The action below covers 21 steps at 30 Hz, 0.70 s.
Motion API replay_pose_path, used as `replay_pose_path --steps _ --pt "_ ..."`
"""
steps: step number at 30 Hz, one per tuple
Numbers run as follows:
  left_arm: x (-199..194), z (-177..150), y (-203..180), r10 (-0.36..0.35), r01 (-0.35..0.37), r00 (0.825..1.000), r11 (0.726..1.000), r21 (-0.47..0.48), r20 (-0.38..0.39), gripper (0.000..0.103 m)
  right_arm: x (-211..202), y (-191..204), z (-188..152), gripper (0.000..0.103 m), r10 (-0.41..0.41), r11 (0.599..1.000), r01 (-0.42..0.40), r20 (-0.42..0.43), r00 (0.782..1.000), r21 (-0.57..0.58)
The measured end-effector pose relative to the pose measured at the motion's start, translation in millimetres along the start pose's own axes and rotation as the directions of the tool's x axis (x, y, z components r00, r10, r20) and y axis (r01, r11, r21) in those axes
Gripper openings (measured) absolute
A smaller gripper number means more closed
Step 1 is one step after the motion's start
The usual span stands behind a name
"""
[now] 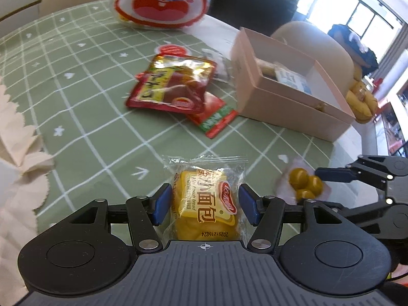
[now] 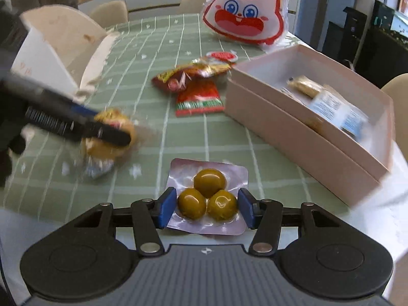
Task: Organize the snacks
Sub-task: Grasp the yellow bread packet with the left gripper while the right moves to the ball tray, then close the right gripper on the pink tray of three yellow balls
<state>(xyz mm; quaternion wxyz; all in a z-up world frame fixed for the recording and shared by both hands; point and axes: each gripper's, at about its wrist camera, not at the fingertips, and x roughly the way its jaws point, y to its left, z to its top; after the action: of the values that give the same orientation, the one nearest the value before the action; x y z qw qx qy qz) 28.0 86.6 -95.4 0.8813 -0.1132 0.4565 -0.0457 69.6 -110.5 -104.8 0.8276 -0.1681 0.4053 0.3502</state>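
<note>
Left wrist view: bread packet lies lengthwise between left gripper's parted fingers

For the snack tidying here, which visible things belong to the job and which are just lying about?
Belongs to the job:
- yellow wrapped bread packet, between the left gripper pads
- sealed pouch of three green olives, between the right gripper pads
- red foil snack packets
- pink cardboard box
- white-and-red rabbit-face bag

Lying about:
- beige chair
- cream scalloped cloth
</note>
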Motion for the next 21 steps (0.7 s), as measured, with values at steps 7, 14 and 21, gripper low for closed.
replay_pose_path --steps 7,14,21 --pt "8 -3 -21 -0.002 0.003 1.0 0.999 0.049 -0.006 0.064 -19 -18 -33 0.067 -0.111 0.992 0.109 0.026 0.993 0.06" --pt "9 -3 -21 -0.007 0.008 1.0 0.999 0.049 -0.008 0.064 -16 -22 -42 0.085 -0.107 0.975 0.094 0.055 0.993 0.202" --pt "9 -5 -23 -0.004 0.004 1.0 0.998 0.055 -0.005 0.064 -6 -7 -37 0.101 -0.098 0.982 0.098 -0.009 0.995 0.164"
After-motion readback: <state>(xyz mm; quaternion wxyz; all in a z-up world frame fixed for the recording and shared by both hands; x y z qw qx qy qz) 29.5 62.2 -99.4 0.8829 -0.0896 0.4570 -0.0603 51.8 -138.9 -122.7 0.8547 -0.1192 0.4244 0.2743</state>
